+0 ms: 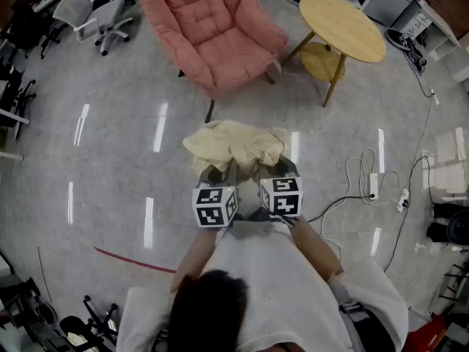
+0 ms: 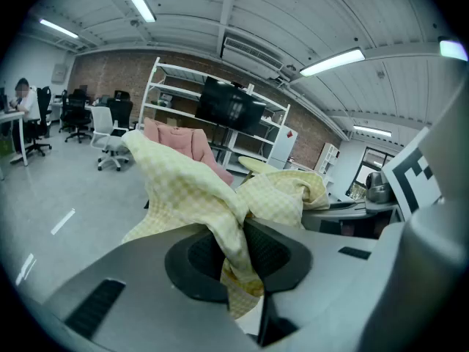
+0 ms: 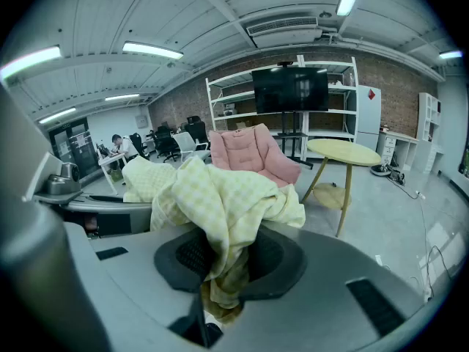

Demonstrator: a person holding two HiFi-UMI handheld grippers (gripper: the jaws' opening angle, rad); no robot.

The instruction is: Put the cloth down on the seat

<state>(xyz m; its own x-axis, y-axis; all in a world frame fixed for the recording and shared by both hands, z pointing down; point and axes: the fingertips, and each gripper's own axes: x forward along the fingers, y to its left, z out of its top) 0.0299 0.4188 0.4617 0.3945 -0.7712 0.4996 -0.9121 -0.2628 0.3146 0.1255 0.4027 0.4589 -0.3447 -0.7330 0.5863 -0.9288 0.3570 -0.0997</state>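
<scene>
Head view: the cloth, pale yellow and checked, is seen bunched in folds at the centre of the frame. It is carried clear of the floor by the left gripper and the right gripper side by side. The seat, a pink padded armchair, stands at 12 o'clock, well apart from the cloth and unoccupied. A round table is placed at 2 o'clock, and cables trail over the glossy floor at 3 o'clock. The grip itself is covered by folds here.

Left gripper view: the jaws are clamped on a pinched pleat of the cloth, and the rest is draped forward over them. The fabric is judged light, limp and unbreakable. It will sag and slide rather than keep a shape, so the two separate edge pinches are well chosen for spreading it.

Right gripper view: these jaws are likewise closed on a gathered fold, with a tail hanging below. The armchair is seen ahead at 12 o'clock. Its quilted cushion is probably soft enough for the cloth to settle on without slipping. Shelving, a screen and desks are ranged along the brick wall behind.
</scene>
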